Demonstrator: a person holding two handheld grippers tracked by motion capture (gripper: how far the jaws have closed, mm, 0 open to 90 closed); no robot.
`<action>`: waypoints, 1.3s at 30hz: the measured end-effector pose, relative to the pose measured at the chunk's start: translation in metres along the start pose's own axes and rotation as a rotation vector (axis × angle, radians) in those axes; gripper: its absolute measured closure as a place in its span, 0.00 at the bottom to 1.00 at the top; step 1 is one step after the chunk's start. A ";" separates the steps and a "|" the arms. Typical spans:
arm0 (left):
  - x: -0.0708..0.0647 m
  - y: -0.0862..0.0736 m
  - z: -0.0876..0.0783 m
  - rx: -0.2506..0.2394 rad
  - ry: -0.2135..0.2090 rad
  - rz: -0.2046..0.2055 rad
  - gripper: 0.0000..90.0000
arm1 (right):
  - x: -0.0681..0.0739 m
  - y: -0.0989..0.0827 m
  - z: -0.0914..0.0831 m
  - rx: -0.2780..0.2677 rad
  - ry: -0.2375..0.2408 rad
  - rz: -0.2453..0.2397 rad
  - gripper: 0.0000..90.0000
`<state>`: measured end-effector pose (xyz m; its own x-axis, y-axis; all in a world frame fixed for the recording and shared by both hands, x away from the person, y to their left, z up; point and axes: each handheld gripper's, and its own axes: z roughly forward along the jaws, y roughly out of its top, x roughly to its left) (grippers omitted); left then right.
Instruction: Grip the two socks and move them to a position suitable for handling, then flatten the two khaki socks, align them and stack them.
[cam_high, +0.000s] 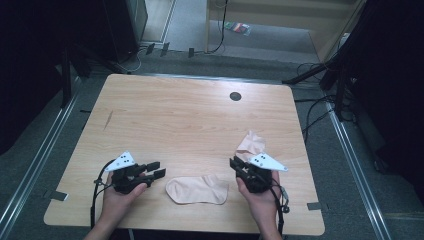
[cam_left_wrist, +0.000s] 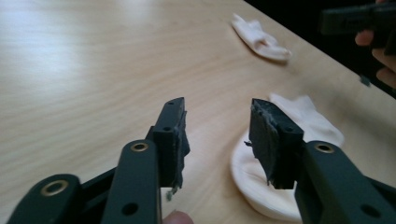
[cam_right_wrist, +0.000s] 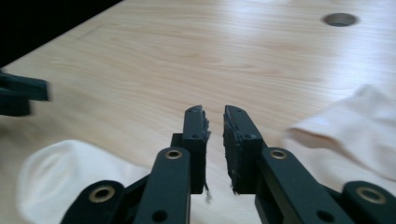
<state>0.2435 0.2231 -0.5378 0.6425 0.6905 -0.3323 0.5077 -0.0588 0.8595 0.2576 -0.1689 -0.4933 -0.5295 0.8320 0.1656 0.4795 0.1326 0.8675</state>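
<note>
Leftmost, the left gripper (cam_high: 156, 169) sits low over the near left part of the surface (cam_high: 190, 115), held in a hand (cam_high: 117, 197) that comes in from the bottom edge; its jaws stand well apart with nothing between them and point rightward toward the flat sock (cam_high: 197, 189). From the left gripper view the gap between the jaws is wide, bare wood shows through it, and the flat sock lies just past the right jaw, untouched. Two socks are on the surface, both pale peach. The flat sock lies near the front edge between the two grippers, its long axis running left to right, rounded end to the left and squarer end to the right. Further right, the right gripper (cam_high: 234, 162) is held in the other hand (cam_high: 262, 200), jaws aimed up and leftward across the surface; in the right gripper view they are nearly together, a narrow slit between them, gripping nothing. The crumpled sock (cam_high: 251, 144) lies bunched just beyond and to the right of that gripper, near the right edge. One dark round hole (cam_high: 235, 96) sits in the far part of the surface.
</note>
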 end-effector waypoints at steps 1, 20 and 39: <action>0.004 0.000 -0.002 -0.019 0.022 -0.011 0.59 | -0.005 0.001 0.000 0.000 -0.012 0.006 0.85; 0.042 -0.004 -0.020 -0.108 0.272 -0.079 0.34 | -0.076 0.004 0.062 0.105 -0.298 0.164 0.40; 0.034 0.010 -0.017 -0.121 0.263 -0.085 0.36 | -0.066 0.008 0.059 0.023 -0.294 0.101 0.92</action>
<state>0.2605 0.2580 -0.5341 0.4224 0.8531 -0.3063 0.4712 0.0820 0.8782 0.3375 -0.1907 -0.5244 -0.2553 0.9612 0.1045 0.5370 0.0511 0.8420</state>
